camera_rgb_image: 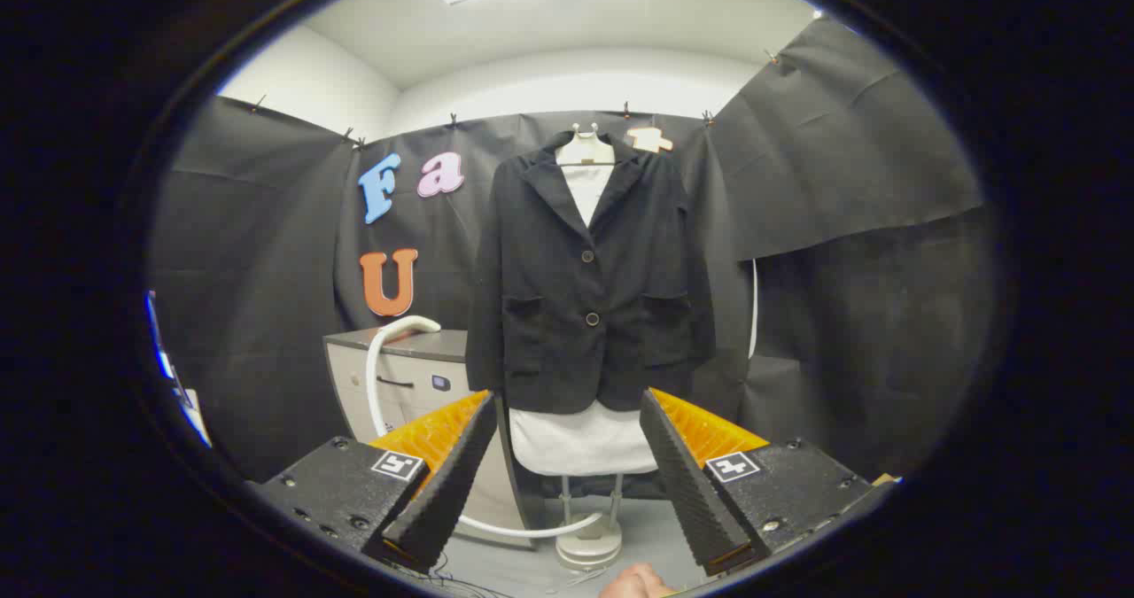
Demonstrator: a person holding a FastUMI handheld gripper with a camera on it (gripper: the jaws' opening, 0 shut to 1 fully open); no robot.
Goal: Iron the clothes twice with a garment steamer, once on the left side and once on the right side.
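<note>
Gripper (567, 483): fingers spread wide, holding nothing | black jacket (589, 279): soft, light, hangs beyond them | steamer hose (376, 376): left of jacket — likely flexible, handle unseen

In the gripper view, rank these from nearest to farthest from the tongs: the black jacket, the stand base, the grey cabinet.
The tongs are open, holding nothing.
1. Stand base, low between the fingers.
2. Black jacket, straight ahead, hanging above it.
3. Grey cabinet, behind, to the jacket's left.

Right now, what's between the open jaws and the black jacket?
Gripper view: the gripper is open and empty; only bare air separates it from the black jacket on its white stand.
</note>
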